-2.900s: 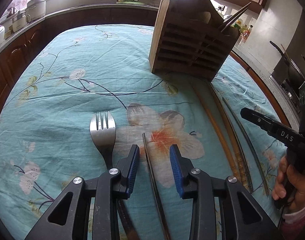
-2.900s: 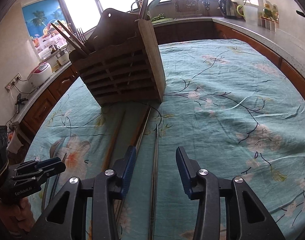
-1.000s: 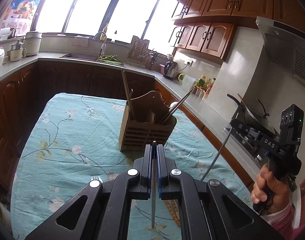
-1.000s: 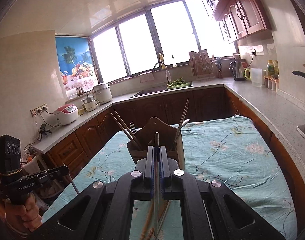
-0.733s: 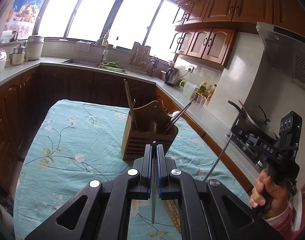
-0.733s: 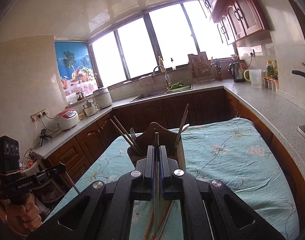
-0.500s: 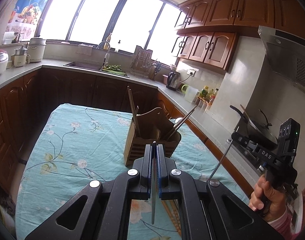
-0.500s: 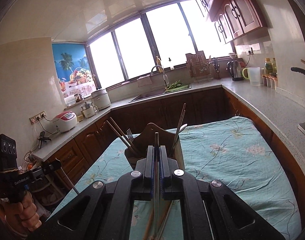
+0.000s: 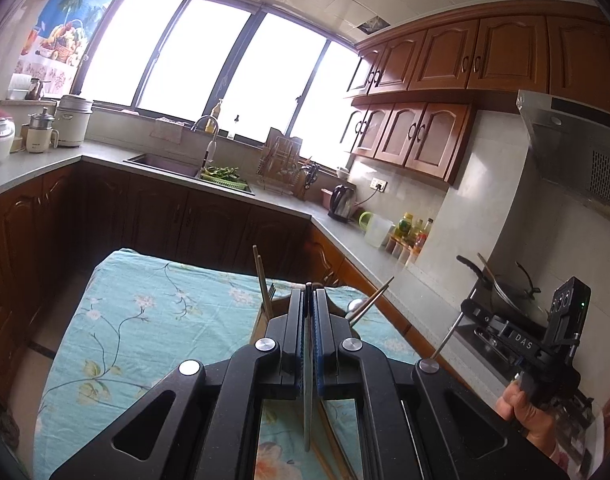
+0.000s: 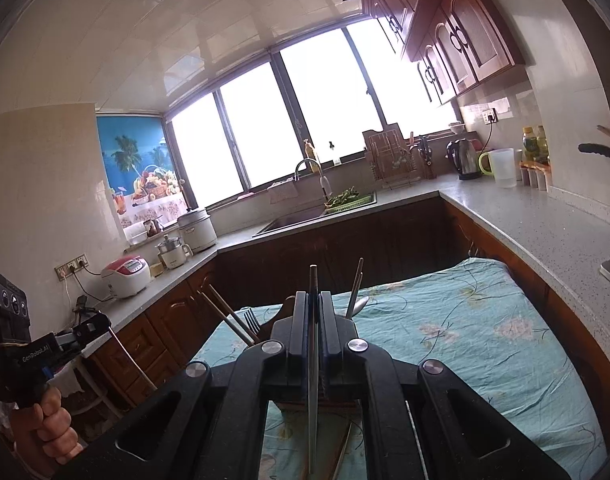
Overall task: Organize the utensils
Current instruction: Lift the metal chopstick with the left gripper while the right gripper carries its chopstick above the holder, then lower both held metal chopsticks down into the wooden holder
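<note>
We record the left gripper [image 9: 309,300] with its blue-padded jaws pressed together on a thin metal chopstick [image 9: 307,400]; the rod runs down between the pads and its free end hangs below them, above the floral turquoise tablecloth [image 9: 137,320]. Just ahead of and below these fingertips sits the slatted wooden utensil holder [image 9: 261,320], mostly hidden by the gripper body, with sticks and a spoon handle rising out of it.

The right gripper [image 10: 313,304] is likewise clamped on a second thin metal chopstick [image 10: 313,400], whose top end projects above the fingertips. Directly beyond its jaws the same holder [image 10: 283,314] shows a steel fork [image 10: 251,320] and brown chopsticks [image 10: 225,316] to the left, metal sticks to the right. More chopsticks lie on the cloth beneath the right gripper [image 10: 343,452].
</note>
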{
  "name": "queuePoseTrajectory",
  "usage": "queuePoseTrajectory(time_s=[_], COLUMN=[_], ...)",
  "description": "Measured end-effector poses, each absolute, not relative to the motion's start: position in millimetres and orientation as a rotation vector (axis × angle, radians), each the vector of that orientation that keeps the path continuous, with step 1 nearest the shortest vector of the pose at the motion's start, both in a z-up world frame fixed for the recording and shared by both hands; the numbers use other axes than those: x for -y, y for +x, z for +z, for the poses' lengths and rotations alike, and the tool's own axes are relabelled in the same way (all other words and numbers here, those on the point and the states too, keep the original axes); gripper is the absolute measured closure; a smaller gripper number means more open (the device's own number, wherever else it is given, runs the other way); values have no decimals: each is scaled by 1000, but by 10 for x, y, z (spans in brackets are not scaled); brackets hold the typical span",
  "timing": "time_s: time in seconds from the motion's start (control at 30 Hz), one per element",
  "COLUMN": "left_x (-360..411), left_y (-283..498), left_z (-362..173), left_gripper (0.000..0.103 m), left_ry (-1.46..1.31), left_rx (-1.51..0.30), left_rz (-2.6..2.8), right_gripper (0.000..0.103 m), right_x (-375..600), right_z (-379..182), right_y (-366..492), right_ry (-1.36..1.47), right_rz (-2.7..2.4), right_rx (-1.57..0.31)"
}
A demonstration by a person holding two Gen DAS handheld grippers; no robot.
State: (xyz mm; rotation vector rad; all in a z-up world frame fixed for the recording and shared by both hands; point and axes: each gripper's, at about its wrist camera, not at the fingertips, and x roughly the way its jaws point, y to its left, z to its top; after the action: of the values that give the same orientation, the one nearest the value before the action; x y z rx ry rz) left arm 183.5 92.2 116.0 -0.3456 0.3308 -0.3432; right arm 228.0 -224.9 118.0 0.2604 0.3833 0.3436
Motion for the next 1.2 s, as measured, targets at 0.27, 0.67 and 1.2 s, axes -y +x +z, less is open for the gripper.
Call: queuePoseTrajectory(time_s=[0.27, 0.67, 1.2], left_x=[-1043, -937, -486], left_y=[2195, 2897, 3389], left_z=[1235, 739, 129], left_gripper=[101, 101, 101], left_ry=[-402, -490, -459], left_rx=[-216, -174, -289], left_rz=[-301, -216, -207], right_gripper=[99, 99, 99], right_x=[2281, 2160, 2046], right_z=[1397, 1309, 591], right_y=[2612, 3044, 3299], right_ry=[311, 304, 295], right_rz=[318, 259, 241], right_rx=[-281, -187, -340])
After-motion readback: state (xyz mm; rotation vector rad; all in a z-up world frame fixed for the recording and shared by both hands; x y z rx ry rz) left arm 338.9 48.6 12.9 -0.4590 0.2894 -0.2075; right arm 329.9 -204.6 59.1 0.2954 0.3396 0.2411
